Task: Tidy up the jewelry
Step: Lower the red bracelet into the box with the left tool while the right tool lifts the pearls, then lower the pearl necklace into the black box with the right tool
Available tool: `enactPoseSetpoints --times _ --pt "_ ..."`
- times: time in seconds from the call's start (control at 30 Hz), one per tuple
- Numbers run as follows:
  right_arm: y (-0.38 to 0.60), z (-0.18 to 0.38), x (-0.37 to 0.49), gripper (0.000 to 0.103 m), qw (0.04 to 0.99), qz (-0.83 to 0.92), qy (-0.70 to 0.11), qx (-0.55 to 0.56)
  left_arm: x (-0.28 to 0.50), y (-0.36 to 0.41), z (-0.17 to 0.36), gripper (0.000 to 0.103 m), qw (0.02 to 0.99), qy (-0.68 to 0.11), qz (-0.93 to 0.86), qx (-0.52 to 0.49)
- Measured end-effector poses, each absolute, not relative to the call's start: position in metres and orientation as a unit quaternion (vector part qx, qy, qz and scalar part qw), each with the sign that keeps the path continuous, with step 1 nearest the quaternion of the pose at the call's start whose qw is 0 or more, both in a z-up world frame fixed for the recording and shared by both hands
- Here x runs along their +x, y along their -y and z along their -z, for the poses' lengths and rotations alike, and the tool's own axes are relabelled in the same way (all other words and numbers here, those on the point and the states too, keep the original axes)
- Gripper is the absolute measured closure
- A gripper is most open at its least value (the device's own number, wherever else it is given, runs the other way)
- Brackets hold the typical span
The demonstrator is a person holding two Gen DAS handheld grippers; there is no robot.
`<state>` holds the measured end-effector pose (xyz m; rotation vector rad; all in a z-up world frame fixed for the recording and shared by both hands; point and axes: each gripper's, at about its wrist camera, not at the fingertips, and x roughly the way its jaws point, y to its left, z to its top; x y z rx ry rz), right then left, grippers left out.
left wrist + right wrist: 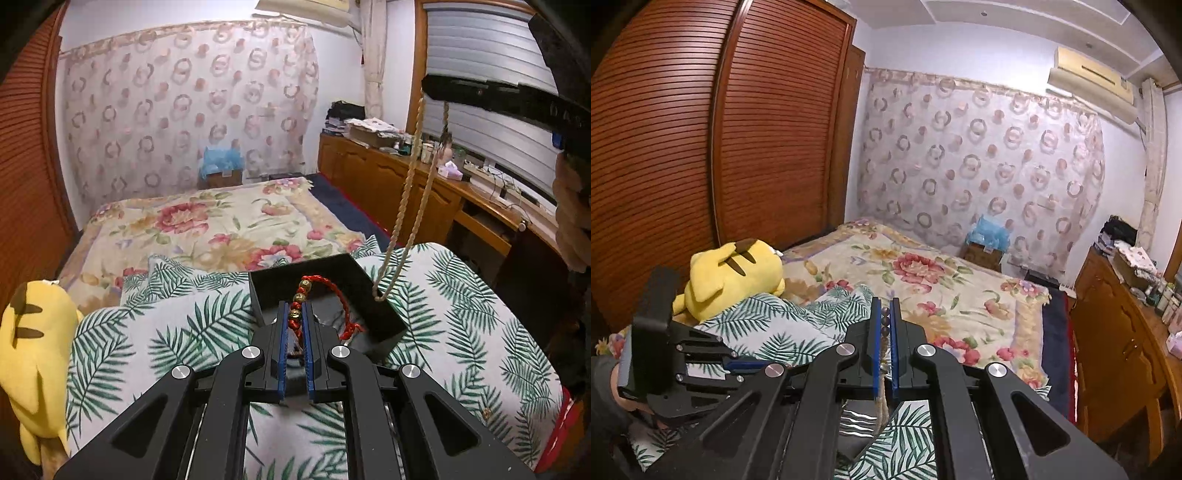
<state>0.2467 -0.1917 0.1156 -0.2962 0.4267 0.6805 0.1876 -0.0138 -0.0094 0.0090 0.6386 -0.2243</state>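
Observation:
My left gripper (294, 308) is shut on a red braided bracelet (332, 291) with gold beads and holds it over an open black jewelry box (332, 269) on a palm-leaf cushion (166, 332). My right gripper (430, 86) is raised at the upper right of the left wrist view. It is shut on a beige rope necklace (406, 192), whose loop hangs down to the box's right rim. In the right wrist view the right gripper (885, 304) pinches dark beads (885, 325) of that necklace, and the cord (882, 402) hangs below. The left gripper's body (683, 365) shows at lower left.
A yellow plush toy (33, 354) lies left of the cushion; it also shows in the right wrist view (735, 273). A floral bedspread (207, 221) lies beyond. A wooden dresser (406, 177) with clutter runs along the right. A wooden wardrobe (701, 147) stands left.

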Motion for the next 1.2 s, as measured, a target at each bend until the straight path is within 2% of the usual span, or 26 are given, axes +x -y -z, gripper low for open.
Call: enactPoseSetpoints --times 0.5,0.6,0.67,0.73,1.2 --pt "0.178 -0.008 0.299 0.097 0.875 -0.352 -0.307 -0.130 0.241 0.022 0.037 0.097 0.930 -0.351 0.113 0.013" --pt "0.179 0.000 0.299 0.097 0.870 -0.358 -0.316 -0.126 0.247 0.023 0.039 0.096 0.928 -0.355 0.115 0.013" --pt "0.180 0.002 0.298 0.084 0.869 -0.359 -0.318 -0.125 0.248 0.025 0.040 0.096 0.926 -0.358 0.117 0.012" --pt "0.182 0.004 0.295 0.081 0.868 -0.361 -0.319 -0.121 0.248 0.025 0.039 0.096 0.927 -0.355 0.119 0.011" --pt "0.207 0.014 0.249 0.081 0.867 -0.359 -0.323 -0.119 0.215 0.030 0.038 0.095 0.930 -0.345 0.128 0.012"
